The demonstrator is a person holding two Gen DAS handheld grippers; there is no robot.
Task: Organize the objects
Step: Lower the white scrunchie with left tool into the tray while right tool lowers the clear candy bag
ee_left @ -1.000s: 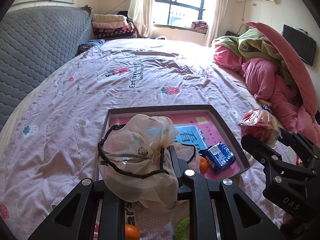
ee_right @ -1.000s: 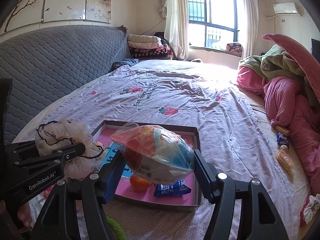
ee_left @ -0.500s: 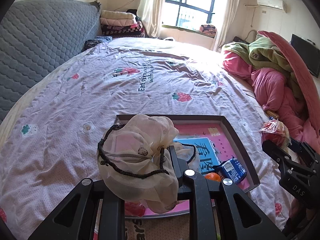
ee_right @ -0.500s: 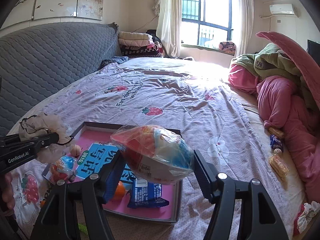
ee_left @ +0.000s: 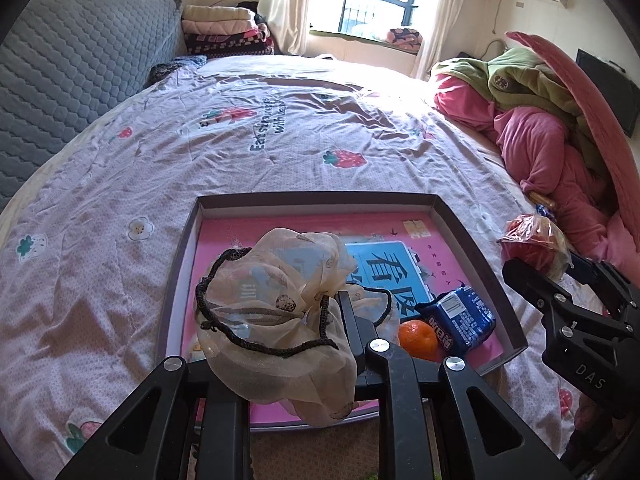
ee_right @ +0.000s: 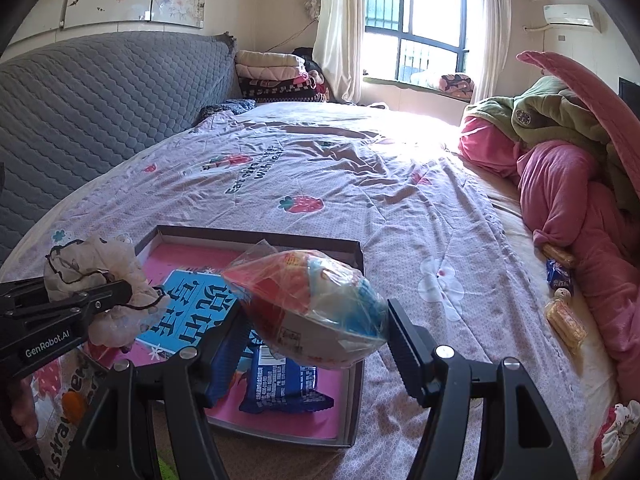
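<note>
My left gripper [ee_left: 340,312] is shut on a beige mesh drawstring pouch [ee_left: 276,320] and holds it over the near left part of the pink-lined tray [ee_left: 320,200]. Seen from the right wrist, that gripper [ee_right: 124,290] and the pouch [ee_right: 96,276] hang at the left. My right gripper [ee_right: 316,336] is shut on a plastic-wrapped snack bowl [ee_right: 316,312] above the tray's right side [ee_right: 358,320]. In the tray lie a blue snack packet [ee_left: 460,318], an orange [ee_left: 418,338] and a blue printed card [ee_left: 392,268].
The tray rests on a lilac strawberry-print bedspread [ee_left: 240,152]. A heap of pink and green bedding [ee_right: 560,168] fills the right side. Loose snack packets [ee_right: 564,320] lie by it. A grey quilted headboard [ee_right: 100,92] runs along the left.
Both grippers have sunk a little and shifted over the tray with their loads. The right one has drifted to the tray's right side. Both grips are unchanged.
</note>
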